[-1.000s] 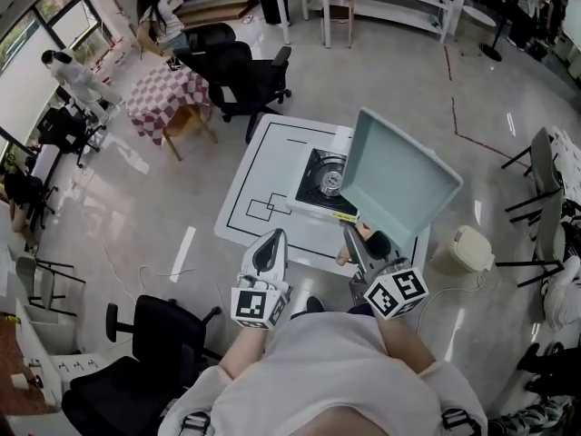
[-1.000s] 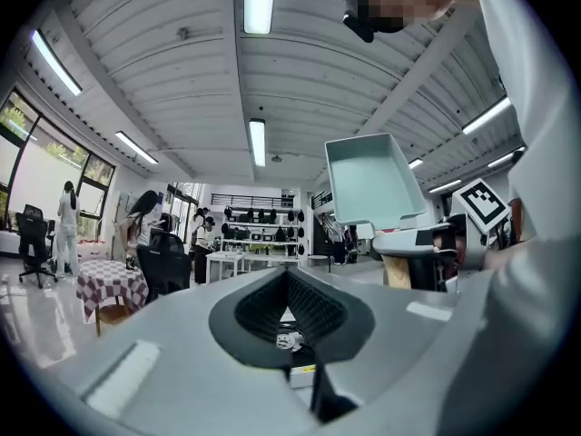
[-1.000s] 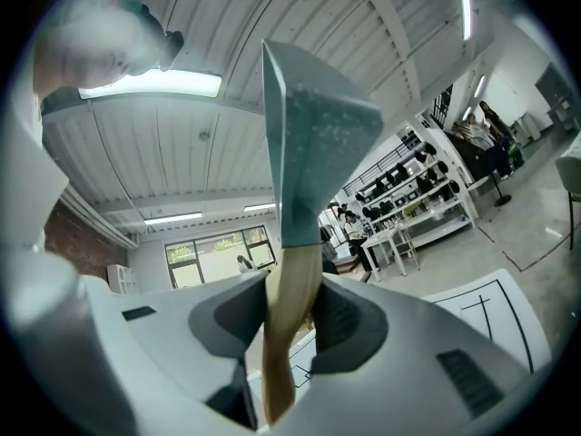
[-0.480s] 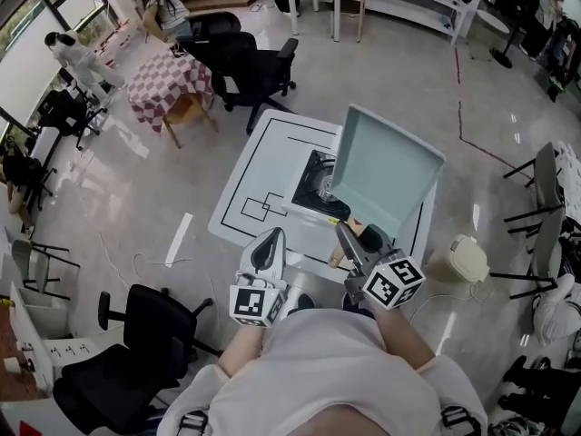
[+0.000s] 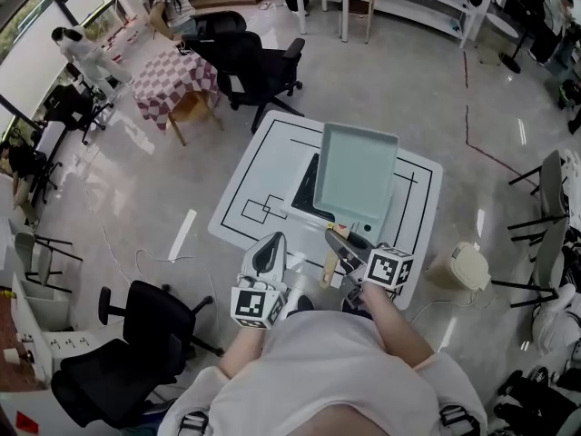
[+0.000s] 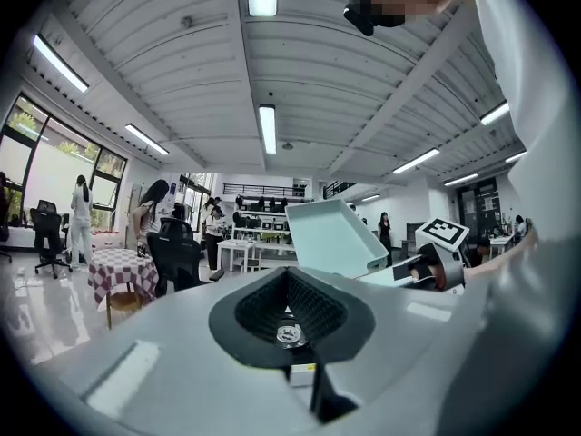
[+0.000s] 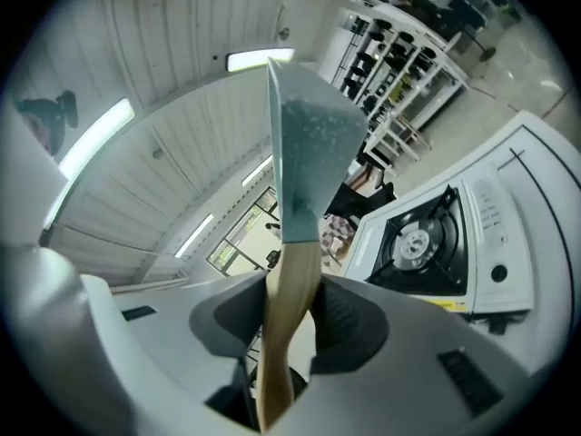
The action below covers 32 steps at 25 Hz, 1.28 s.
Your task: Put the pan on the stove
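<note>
left tool (image 5: pixel 263 275) clenched on nothing, short of table (image 5: pixel 259 166) near edge | stove (image 5: pixel 307 187) mid-table, burner (image 7: pixel 419 242) uncovered | pan (image 5: pixel 356 173) swung in from the right in the last second, now aloft over stove, tilted, not seated | right tool (image 5: pixel 339 243) grips wooden handle (image 5: pixel 328 267) | likely remaining: level and lower

White table (image 5: pixel 259 166) marked with black outlines, standing on glossy grey floor (image 5: pixel 172 198). Portable gas stove (image 5: pixel 308 187) seated near middle, flat on tabletop.
</note>
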Tool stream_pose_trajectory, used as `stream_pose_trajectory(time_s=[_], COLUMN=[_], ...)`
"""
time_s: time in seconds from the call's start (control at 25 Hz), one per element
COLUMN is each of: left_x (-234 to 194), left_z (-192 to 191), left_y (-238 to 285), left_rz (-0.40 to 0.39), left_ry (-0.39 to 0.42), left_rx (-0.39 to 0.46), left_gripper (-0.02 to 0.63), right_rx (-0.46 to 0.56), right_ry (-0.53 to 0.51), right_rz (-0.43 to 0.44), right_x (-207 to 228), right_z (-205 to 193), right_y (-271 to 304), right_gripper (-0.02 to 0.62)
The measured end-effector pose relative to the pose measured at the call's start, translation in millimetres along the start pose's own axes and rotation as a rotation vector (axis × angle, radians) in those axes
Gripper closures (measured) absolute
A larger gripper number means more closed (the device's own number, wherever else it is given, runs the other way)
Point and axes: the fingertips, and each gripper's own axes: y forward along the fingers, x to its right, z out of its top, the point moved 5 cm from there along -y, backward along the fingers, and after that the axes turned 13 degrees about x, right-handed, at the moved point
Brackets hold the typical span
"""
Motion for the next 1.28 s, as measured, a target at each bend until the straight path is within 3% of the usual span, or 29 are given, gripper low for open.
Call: stream_pose_trajectory(time_s=[0.28, 0.64, 0.84, 1.28], left_x=[-9.0, -15.7, -22.7, -28.8], left_z=[1.1, 1.5, 3.5, -4.1], left_y=[3.8, 11.5, 11.6, 16.6], left_rz=[0.051, 0.069, 0.101, 0.083], left_ry=[0.0, 0.0, 0.023, 0.027], left_rx=[0.011, 0.006, 0.03, 0.013], left_gripper=[0.595, 0.595, 0.595, 0.595], right_rx=[-0.08, -0.106, -0.131, -0.113], right_ry=[0.259, 0.481, 0.536, 0.653], right_rz=[0.011, -0.018, -0.063, -0.115], right_x=[32.4, 82.5, 108.1, 141.0], right_z=[-23.9, -51.1, -61.3, -81.5], right_y=[21.7, 53.2, 61.6, 77.0], right_gripper=[0.459, 0.459, 0.459, 0.459])
